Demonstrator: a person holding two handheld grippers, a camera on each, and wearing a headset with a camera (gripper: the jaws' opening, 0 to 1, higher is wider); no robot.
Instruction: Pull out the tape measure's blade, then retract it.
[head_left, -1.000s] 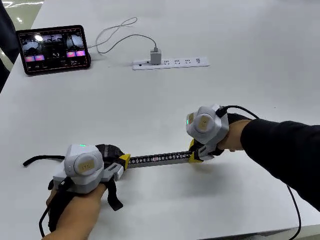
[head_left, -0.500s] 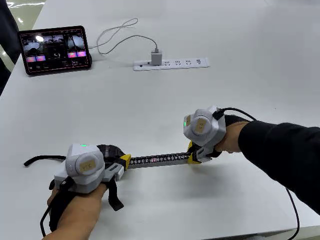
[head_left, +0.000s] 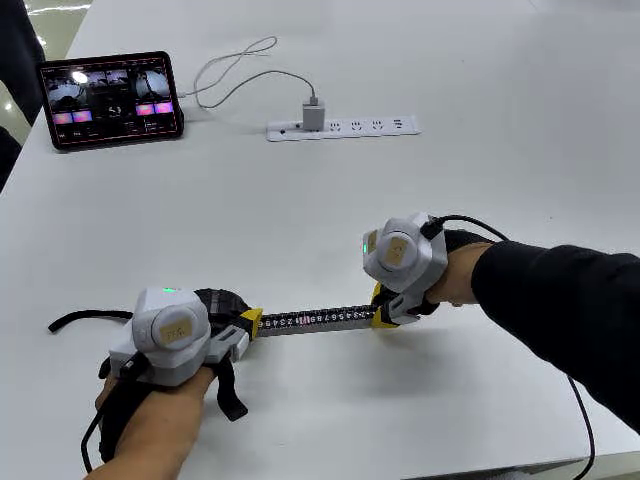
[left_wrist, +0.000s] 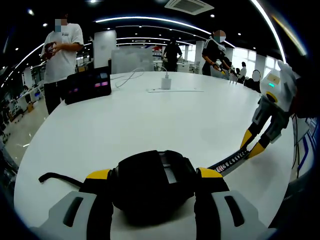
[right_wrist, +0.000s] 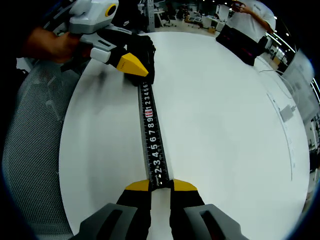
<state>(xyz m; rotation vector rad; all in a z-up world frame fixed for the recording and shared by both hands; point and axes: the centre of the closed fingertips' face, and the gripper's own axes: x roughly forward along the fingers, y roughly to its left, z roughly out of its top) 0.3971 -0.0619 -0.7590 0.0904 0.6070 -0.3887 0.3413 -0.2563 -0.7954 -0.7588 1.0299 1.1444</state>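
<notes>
Both the left tool (head_left: 232, 316) and right tool (head_left: 381, 308) have rounded pale grey housings, a green light, and black jaws with yellow tips. Behind the right tool run a black cable (head_left: 470, 221) and a black sleeve (head_left: 560, 310).

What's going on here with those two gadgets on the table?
A person works two handheld grippers over a white table. The left gripper is clamped on a black tape measure, and the right gripper pinches the end of its blade. The blade stretches drawn out between them, numbers facing up.
</notes>
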